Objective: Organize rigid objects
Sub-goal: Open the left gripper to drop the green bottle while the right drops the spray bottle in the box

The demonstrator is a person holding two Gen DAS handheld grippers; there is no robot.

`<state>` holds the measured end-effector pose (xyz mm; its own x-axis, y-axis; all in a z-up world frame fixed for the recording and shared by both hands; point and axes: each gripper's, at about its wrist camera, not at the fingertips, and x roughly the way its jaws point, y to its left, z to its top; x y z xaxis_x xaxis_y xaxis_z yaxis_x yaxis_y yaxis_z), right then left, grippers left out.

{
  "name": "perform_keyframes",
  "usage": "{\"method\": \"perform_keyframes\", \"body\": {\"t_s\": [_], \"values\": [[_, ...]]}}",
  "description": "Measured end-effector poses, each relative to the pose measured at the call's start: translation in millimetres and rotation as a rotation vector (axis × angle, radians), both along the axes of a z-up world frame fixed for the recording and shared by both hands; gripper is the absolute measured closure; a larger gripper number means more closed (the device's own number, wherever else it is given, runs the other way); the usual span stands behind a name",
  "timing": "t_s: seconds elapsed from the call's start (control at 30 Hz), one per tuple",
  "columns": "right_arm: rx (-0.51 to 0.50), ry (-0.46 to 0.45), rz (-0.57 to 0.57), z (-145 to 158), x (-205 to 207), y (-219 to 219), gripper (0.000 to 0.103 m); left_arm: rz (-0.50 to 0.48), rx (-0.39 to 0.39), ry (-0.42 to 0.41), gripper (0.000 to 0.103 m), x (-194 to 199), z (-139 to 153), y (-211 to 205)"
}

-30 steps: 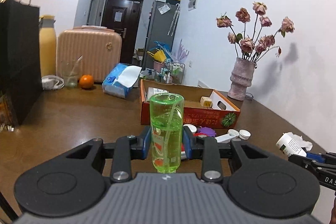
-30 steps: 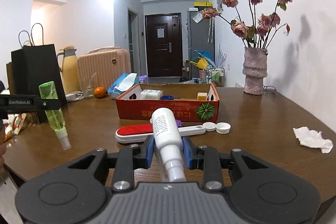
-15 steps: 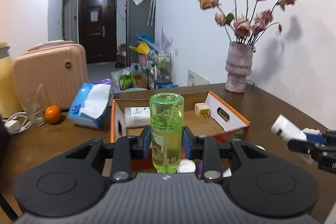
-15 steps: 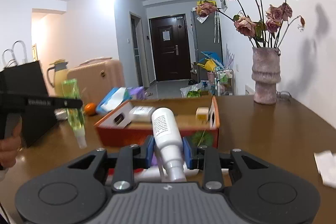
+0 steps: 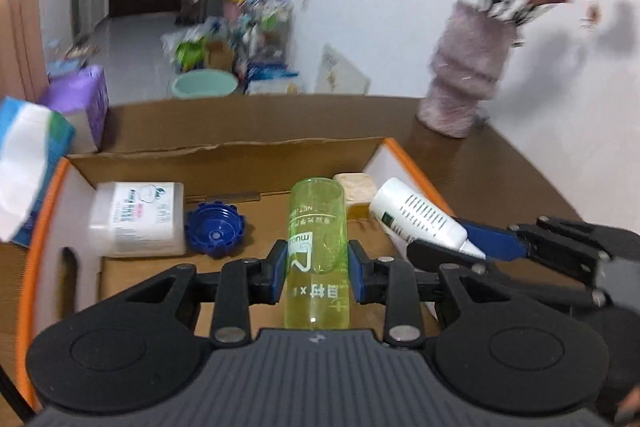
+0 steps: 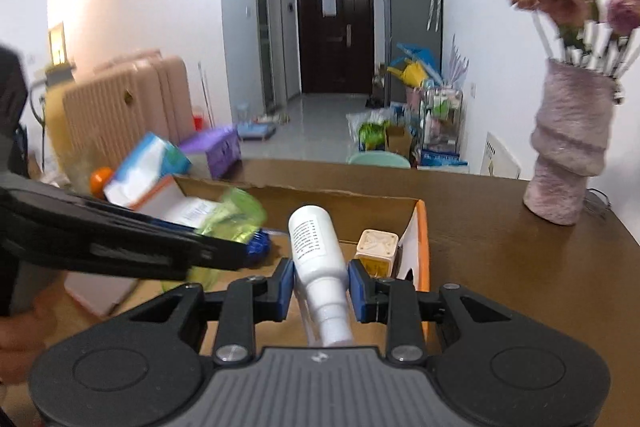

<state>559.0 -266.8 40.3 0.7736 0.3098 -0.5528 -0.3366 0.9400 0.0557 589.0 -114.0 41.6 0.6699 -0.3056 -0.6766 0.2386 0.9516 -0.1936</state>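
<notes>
My left gripper (image 5: 318, 277) is shut on a clear green bottle (image 5: 317, 227) and holds it over the open cardboard box (image 5: 224, 157). My right gripper (image 6: 320, 285) is shut on a white bottle (image 6: 316, 247), also over the box, at its right end. The white bottle also shows in the left wrist view (image 5: 418, 213), and the green bottle in the right wrist view (image 6: 232, 217). Inside the box lie a white rectangular container (image 5: 138, 219), a blue cap (image 5: 215, 231) and a small beige cube (image 5: 354, 187).
A pink vase with dried flowers (image 6: 570, 163) stands on the brown table (image 6: 500, 239) to the right of the box. A tissue pack (image 5: 28, 155) and a purple box (image 5: 82, 103) lie left of the box. A pink suitcase (image 6: 128, 107) stands behind.
Both grippers have moved forward from the table's front to above the box, each still holding its bottle. They now sit close together over its inside.
</notes>
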Motion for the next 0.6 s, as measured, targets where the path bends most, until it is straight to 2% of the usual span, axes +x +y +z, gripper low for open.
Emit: {"method": "perform_keyframes", "body": {"t_s": [0.17,0.2,0.27,0.33,0.4,0.43,0.5,0.6], "values": [[-0.056,0.060,-0.005,-29.5,45.5,14.4,0.074,0.062,-0.049,0.113,0.071,56.8,-29.6,-3.2],[-0.054,0.067,-0.007,-34.1,51.1,15.6,0.074,0.079,-0.054,0.126,0.067,63.9,-33.7,-2.3],[-0.012,0.063,-0.018,-40.0,53.7,11.5,0.061,0.079,-0.067,0.151,0.057,69.5,-37.7,-0.8],[-0.019,0.054,-0.037,-35.3,54.0,8.6,0.057,0.060,-0.074,0.116,0.052,64.9,-35.3,1.0],[0.003,0.024,-0.067,-29.3,51.3,-0.2,0.048,0.068,-0.082,0.078,0.034,59.3,-32.4,4.7],[0.012,0.022,-0.071,-27.5,51.1,-3.9,0.042,0.076,-0.091,0.073,0.032,56.7,-30.7,6.1],[0.029,0.023,-0.067,-26.2,50.4,-9.3,0.038,0.073,-0.103,0.066,0.029,53.1,-27.6,9.5],[0.055,0.044,-0.060,-29.0,53.1,-13.1,0.036,0.082,-0.077,0.057,0.023,46.1,-24.0,13.5]]}}
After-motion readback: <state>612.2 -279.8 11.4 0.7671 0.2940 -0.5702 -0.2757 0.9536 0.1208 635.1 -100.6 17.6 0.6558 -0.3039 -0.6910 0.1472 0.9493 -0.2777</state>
